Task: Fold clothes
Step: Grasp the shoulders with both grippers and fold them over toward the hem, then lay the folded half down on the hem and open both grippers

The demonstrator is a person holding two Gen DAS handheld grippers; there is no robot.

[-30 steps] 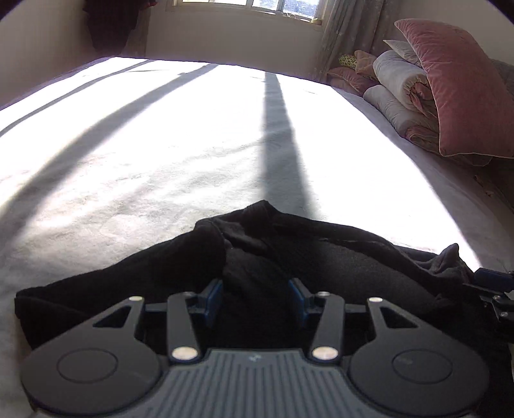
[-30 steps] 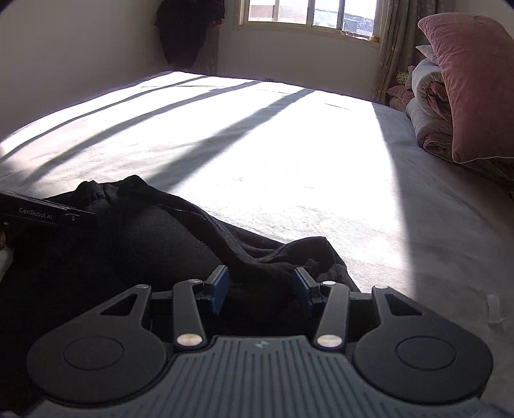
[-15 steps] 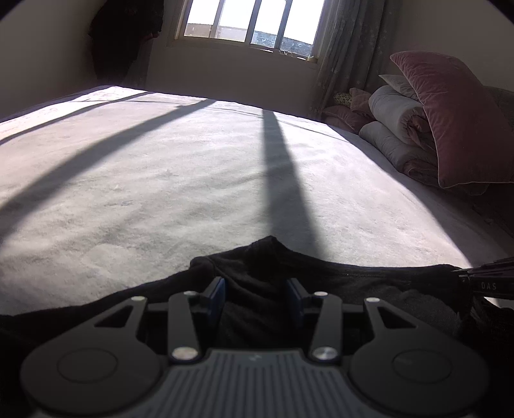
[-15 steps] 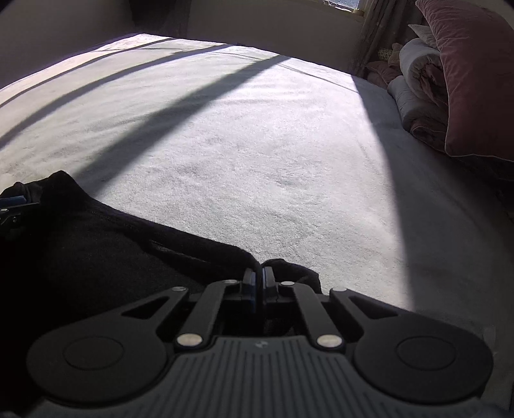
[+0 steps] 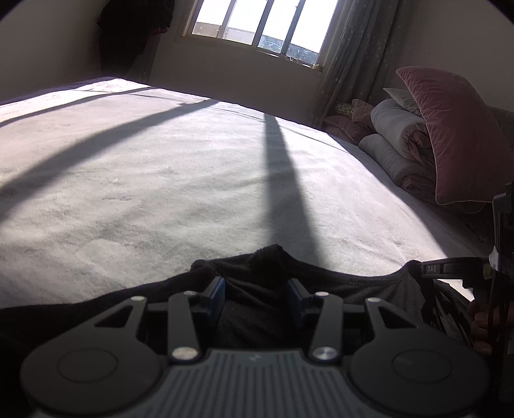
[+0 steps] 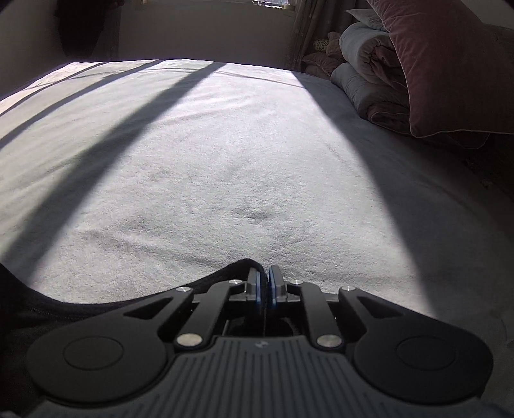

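Note:
A black garment (image 5: 369, 289) lies at the near edge of a grey bed (image 5: 160, 193). My left gripper (image 5: 257, 286) has a thick bunch of it filling the gap between its blue pads, jaws partly closed on the cloth. The garment's edge runs taut rightward to my right gripper (image 5: 449, 268). In the right wrist view the right gripper (image 6: 265, 283) has its pads almost together on a thin edge of the garment (image 6: 64, 308); its jaws are opening slightly with the cloth still between them.
A pink pillow (image 5: 459, 135) and rolled quilts (image 5: 395, 135) are stacked at the bed's right side. A window (image 5: 257, 29) with a curtain is at the far wall. A person's fingers (image 5: 478, 321) show at the right edge.
The right gripper went from open to shut on the garment's edge and moved right, away from the left gripper, stretching the cloth. The left gripper tilted up but stayed in place.

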